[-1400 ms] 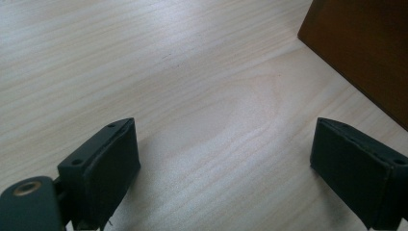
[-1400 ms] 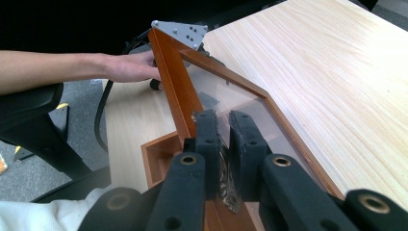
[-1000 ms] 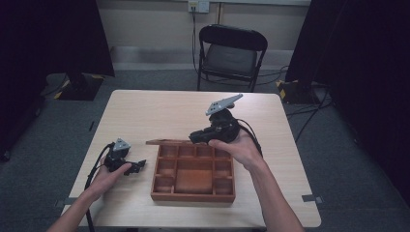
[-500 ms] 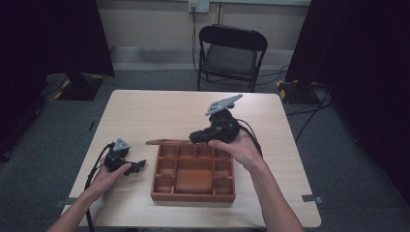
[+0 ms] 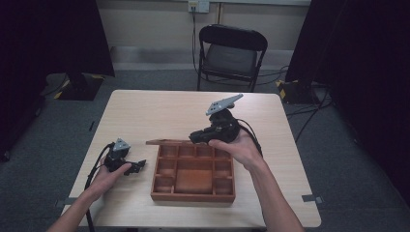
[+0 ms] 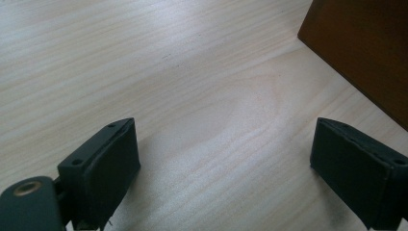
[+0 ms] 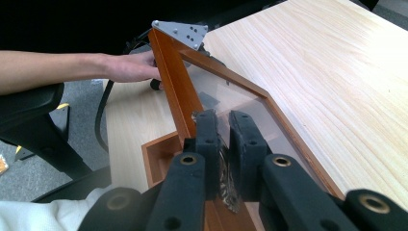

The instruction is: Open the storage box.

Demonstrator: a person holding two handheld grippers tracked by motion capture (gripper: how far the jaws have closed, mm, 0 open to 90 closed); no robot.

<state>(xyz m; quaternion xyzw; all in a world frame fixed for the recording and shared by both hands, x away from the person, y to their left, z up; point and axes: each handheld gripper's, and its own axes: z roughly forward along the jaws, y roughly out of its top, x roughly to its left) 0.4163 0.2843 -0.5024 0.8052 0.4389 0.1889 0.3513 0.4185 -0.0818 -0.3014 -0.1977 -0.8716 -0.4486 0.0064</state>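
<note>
1. The work in hand appears to be opening the lid [image 7: 226, 91] of the wooden compartment box [image 5: 193, 171], which sits on the worktop [image 5: 159, 116] toward the person's side.
2. The right gripper [image 7: 222, 139] has its jaws drawn close together on the lid's near edge. In the right gripper view the clear pane and its orange-brown frame rise away from the jaws at a slant, so the lid is held lifted and tilted, not flat on the box.
3. In the high view the right gripper [image 5: 200, 136] sits at the box's far edge, and the lid shows as a thin wooden strip [image 5: 167, 142] running left from it.
4. The left gripper [image 5: 138, 166] rests on the worktop just left of the box. Its jaws stand wide with bare wood between them, and a corner of the box wall [image 6: 365, 53] lies ahead to one side, not touched.
5. My judgement: the lid is part-way open, and the hinge side cannot be made out.
6. The next move likely calls for swinging the lid farther back while keeping the pinch on the thin edge steady, since the pane could slip out.
7. The left gripper may need to brace the box so it does not slide.
</note>
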